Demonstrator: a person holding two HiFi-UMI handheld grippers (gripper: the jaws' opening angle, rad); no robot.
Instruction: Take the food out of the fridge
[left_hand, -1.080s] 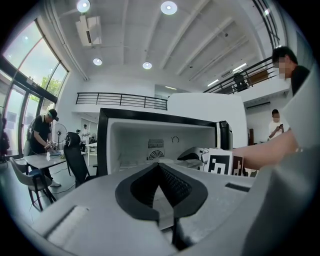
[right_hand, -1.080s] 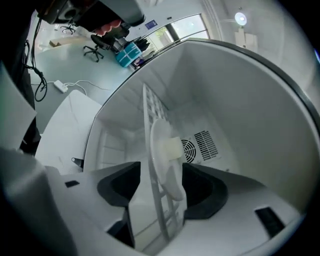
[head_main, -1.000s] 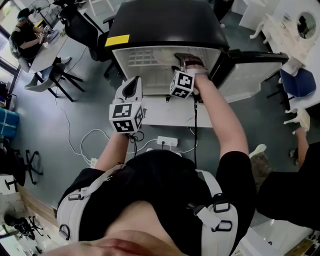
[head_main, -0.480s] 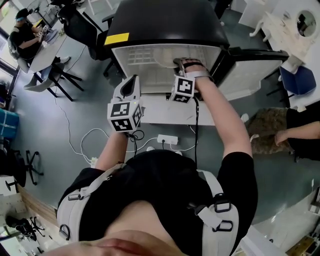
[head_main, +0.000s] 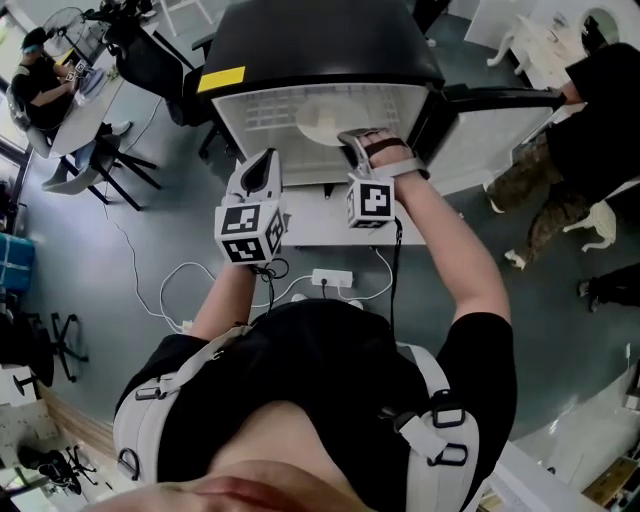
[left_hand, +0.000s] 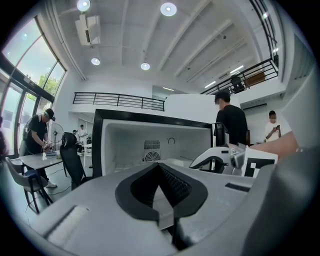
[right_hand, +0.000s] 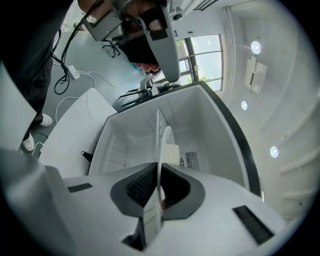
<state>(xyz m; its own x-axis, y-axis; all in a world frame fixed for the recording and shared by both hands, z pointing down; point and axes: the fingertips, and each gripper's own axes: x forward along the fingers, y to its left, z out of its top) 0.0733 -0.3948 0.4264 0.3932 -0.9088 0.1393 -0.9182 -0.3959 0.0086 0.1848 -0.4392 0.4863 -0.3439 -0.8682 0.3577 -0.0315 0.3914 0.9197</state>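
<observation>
Step in hand: grasp for withdrawal.
Right gripper (head_main: 352, 141): jaws closing on rim of white plate (head_main: 322, 118), which carries a pale food block (right_hand: 172, 151) inside the open fridge (head_main: 300, 45).
Left gripper (head_main: 263, 163): clenched, empty, outside.
Next: level pull outward, plate held flat.

**Supporting surfaces around the fridge (head_main: 320, 45).** The fridge door stands open to the right, exposing a white ribbed compartment (head_main: 262, 118). Inside, toward the right, is a white plate (head_main: 320, 120); whether it rests on the compartment floor cannot be told. Directly in front of the fridge lies a flat white panel (head_main: 320, 228). Farther out in front of the fridge, on the grey floor (head_main: 160, 235), lies a white power strip (head_main: 331, 279), with white cables (head_main: 172, 282) looping off to the left. Left of the fridge, office chairs (head_main: 150, 65) stand on the floor beside a pale table (head_main: 85, 100). Right of the fridge, a person (head_main: 590, 90) stands on the floor.
</observation>
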